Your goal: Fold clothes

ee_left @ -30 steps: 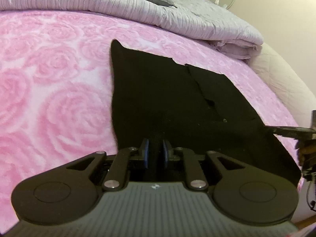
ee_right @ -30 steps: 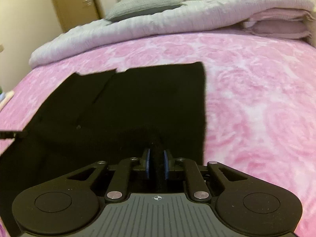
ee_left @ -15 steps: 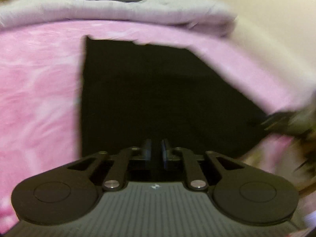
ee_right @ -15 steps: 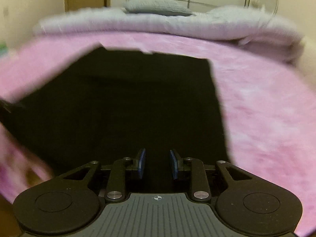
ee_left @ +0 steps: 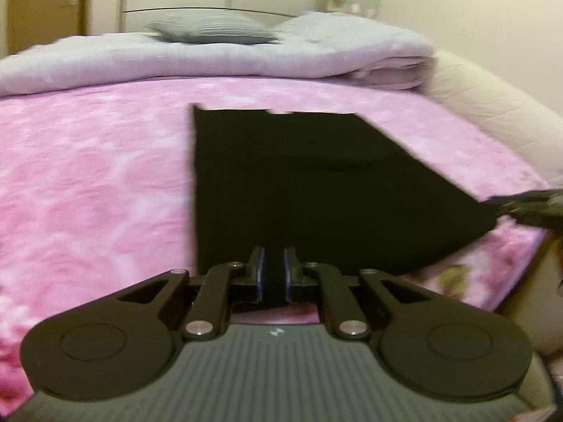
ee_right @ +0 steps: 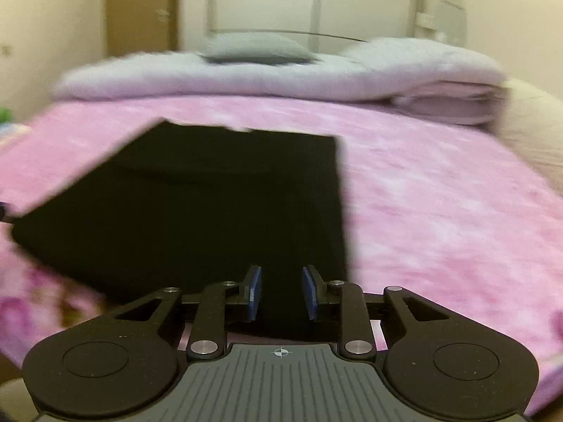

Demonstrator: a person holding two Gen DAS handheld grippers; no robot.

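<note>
A black garment [ee_left: 302, 190] lies spread on the pink rose-patterned bedspread [ee_left: 88, 183], and it also shows in the right wrist view [ee_right: 211, 211]. My left gripper [ee_left: 271, 270] is shut on the garment's near edge, with black cloth pinched between the blue pads. My right gripper [ee_right: 281, 292] sits at the garment's near right corner with its jaws apart; cloth lies between them, not pinched. The right gripper's tip [ee_left: 527, 204] shows at the garment's right corner in the left wrist view.
A folded lilac-grey duvet [ee_left: 218, 59] with a grey pillow [ee_left: 211, 30] lies across the far end of the bed. A cream mattress edge [ee_left: 492, 105] runs along the right. A wardrobe and a door stand behind.
Both grippers pulled back and lifted the view; the garment now lies flatter and squarer. My right gripper's jaws opened, letting go of the cloth. The left stayed shut on it.
</note>
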